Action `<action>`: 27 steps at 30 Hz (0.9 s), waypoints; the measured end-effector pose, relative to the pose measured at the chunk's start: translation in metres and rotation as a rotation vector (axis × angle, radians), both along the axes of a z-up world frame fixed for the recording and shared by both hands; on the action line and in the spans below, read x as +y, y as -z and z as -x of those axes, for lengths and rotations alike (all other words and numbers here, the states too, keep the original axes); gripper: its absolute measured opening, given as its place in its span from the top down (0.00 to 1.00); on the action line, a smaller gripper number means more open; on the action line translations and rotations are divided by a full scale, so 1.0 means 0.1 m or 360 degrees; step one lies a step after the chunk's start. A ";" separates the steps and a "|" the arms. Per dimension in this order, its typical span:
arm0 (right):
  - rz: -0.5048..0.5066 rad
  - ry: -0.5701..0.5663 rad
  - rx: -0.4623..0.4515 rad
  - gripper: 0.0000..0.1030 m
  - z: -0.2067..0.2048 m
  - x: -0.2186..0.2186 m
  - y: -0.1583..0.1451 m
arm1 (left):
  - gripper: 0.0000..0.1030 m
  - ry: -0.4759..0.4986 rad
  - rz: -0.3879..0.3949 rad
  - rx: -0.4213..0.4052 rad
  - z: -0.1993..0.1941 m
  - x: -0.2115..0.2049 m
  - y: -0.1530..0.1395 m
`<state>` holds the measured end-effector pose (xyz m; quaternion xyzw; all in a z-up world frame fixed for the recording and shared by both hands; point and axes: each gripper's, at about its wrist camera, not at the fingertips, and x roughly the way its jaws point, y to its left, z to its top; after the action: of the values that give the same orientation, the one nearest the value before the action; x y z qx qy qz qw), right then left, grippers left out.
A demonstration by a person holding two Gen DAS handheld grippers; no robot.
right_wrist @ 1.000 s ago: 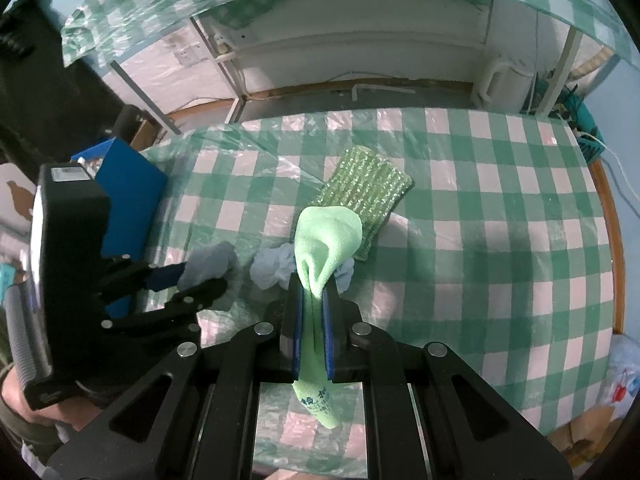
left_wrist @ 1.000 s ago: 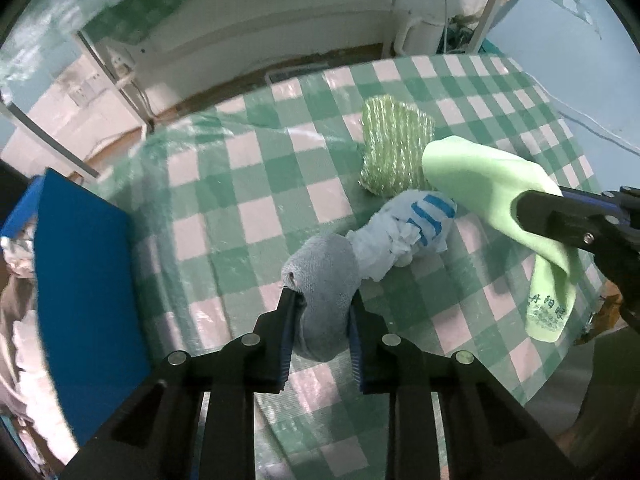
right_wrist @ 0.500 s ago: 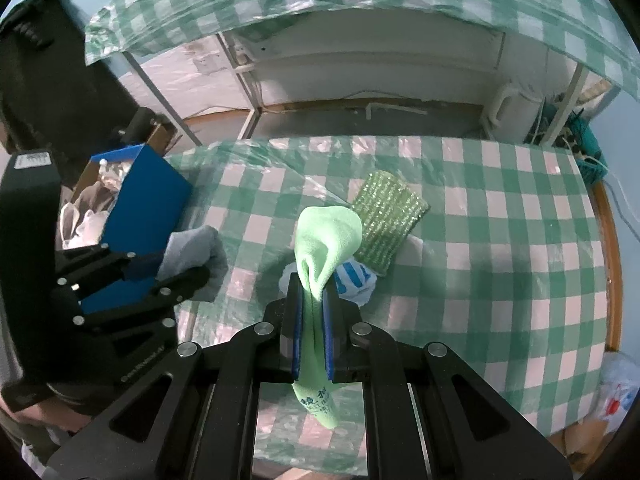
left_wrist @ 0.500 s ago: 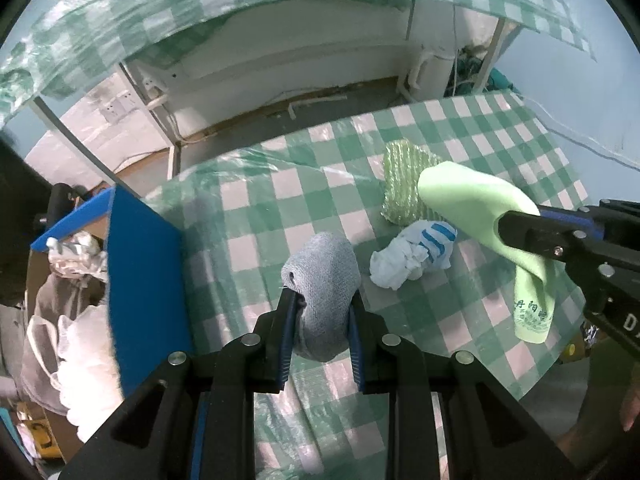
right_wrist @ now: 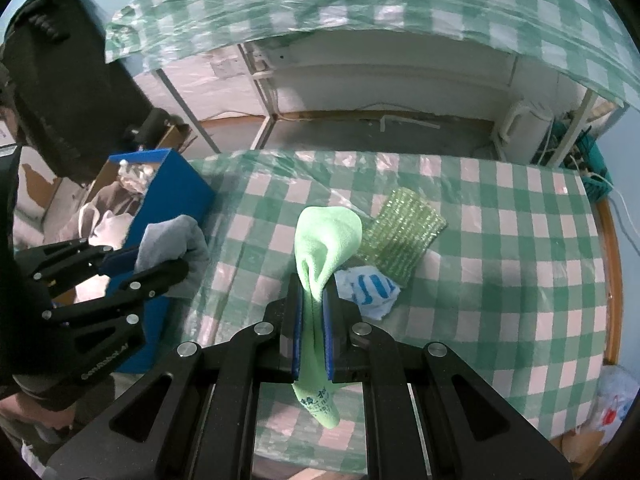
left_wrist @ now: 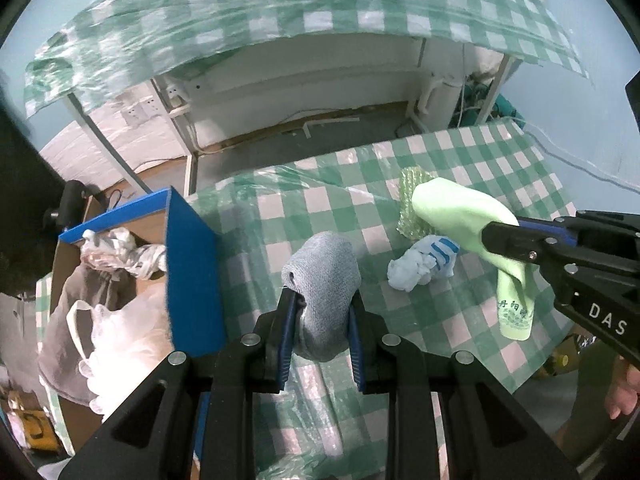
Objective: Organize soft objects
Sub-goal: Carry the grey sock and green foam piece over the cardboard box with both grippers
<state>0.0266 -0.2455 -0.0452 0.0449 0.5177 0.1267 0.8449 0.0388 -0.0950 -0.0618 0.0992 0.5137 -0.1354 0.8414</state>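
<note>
My left gripper (left_wrist: 322,300) is shut on a grey knitted cloth (left_wrist: 326,280) and holds it above the checked table (left_wrist: 352,192), next to the blue box (left_wrist: 192,276). It also shows in the right wrist view (right_wrist: 160,262) with the grey cloth (right_wrist: 172,240). My right gripper (right_wrist: 311,292) is shut on a light green cloth (right_wrist: 324,240) that hangs below the fingers; the green cloth also shows in the left wrist view (left_wrist: 460,216). A white and blue crumpled cloth (left_wrist: 422,266) and a sparkly green pad (right_wrist: 400,236) lie on the table.
The blue box (right_wrist: 176,196) at the table's left edge holds white and grey cloths and a plastic bag (left_wrist: 120,332). A second checked table top (right_wrist: 360,8) overhangs behind. A white jug (right_wrist: 528,128) and cables stand on the floor at the far right.
Both grippers have lifted and pulled back from the table with their cloths. My left gripper has swung left, so the blue box and its contents have come into view.
</note>
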 end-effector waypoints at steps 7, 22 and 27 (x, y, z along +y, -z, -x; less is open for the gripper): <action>-0.0026 -0.0044 -0.0036 0.92 -0.04 0.19 -0.12 | 0.77 -0.0062 0.0018 -0.0040 0.01 0.24 -0.09; -0.0026 -0.0160 -0.0090 0.92 -0.12 0.68 -0.28 | 0.77 -0.0213 0.0054 -0.0102 0.05 0.82 -0.24; -0.0029 -0.0189 -0.0106 0.92 -0.14 0.84 -0.33 | 0.77 -0.0252 0.0062 -0.0138 0.07 0.97 -0.31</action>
<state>0.0401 -0.1614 -0.0122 0.0176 0.4899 0.1828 0.8522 0.0315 0.0016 -0.0307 0.0476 0.4805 -0.0740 0.8726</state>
